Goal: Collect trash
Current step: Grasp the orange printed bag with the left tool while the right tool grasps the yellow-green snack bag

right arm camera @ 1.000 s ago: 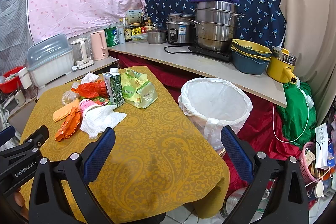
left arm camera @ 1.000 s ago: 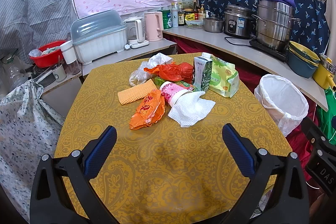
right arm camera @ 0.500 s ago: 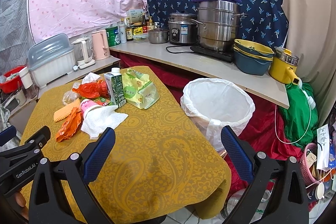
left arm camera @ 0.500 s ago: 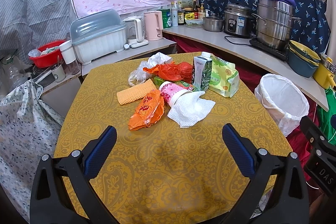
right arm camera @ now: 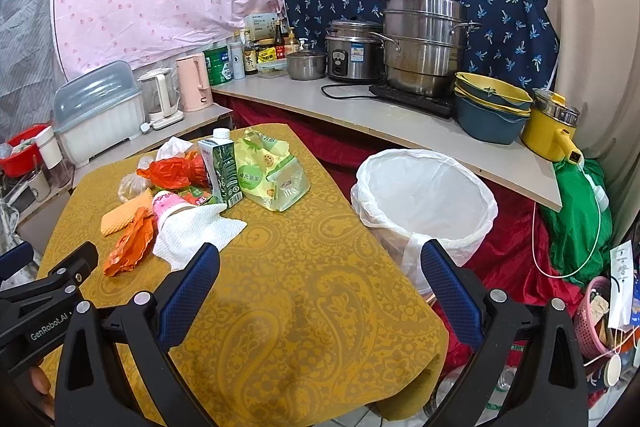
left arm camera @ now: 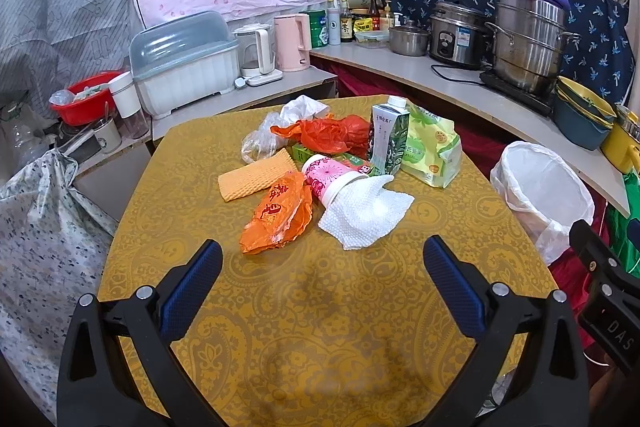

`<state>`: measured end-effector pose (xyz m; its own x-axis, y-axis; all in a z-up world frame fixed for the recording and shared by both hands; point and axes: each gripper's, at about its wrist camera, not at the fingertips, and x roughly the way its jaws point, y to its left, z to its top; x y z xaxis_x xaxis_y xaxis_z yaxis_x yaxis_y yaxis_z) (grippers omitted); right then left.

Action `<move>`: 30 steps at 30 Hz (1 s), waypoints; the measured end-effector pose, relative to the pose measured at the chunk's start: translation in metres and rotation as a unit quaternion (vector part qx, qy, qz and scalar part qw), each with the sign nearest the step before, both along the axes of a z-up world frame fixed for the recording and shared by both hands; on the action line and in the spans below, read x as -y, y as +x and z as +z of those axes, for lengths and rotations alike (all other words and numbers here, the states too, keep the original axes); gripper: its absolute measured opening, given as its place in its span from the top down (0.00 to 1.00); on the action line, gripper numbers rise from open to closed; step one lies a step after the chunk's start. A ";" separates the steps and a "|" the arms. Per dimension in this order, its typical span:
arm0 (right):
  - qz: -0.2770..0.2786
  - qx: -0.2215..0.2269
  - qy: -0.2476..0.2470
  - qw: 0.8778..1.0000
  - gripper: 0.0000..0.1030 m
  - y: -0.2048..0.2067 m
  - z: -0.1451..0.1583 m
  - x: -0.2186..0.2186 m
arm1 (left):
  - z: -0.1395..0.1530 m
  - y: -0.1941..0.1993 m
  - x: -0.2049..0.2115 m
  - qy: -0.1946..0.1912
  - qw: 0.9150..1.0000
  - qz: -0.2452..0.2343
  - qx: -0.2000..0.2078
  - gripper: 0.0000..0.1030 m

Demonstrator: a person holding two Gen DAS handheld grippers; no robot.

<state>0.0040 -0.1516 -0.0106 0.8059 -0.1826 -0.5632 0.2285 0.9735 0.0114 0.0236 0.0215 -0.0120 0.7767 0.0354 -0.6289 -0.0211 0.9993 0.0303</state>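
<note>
Nothing collected yet, by the look of it. Left gripper (left arm camera: 322, 259) hangs wide and empty over the near table (left arm camera: 320, 327). Just beyond it lies the whole pile: orange wrapper (left arm camera: 278, 213), white paper towel (left arm camera: 364, 213), green carton (left arm camera: 388, 139), snack bag (left arm camera: 432, 151). Right gripper (right arm camera: 320, 265) equally wide, empty. Far right, the lined bin (right arm camera: 428, 203) looks empty.

Left tongs (left arm camera: 322, 259), right tongs (right arm camera: 320, 261) agape
</note>
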 end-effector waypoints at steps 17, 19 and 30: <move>0.000 -0.042 0.036 0.998 0.07 0.086 -0.057 0.023 | -0.069 0.086 -0.059 -0.023 0.997 0.025 -0.076 0.07; 0.001 -0.045 0.040 0.998 0.07 0.100 -0.062 0.023 | -0.078 0.097 -0.063 -0.021 0.996 0.029 -0.083 0.07; 0.035 -0.046 0.033 0.998 0.07 0.195 -0.086 0.012 | -0.114 0.154 -0.073 -0.038 0.991 0.026 -0.123 0.07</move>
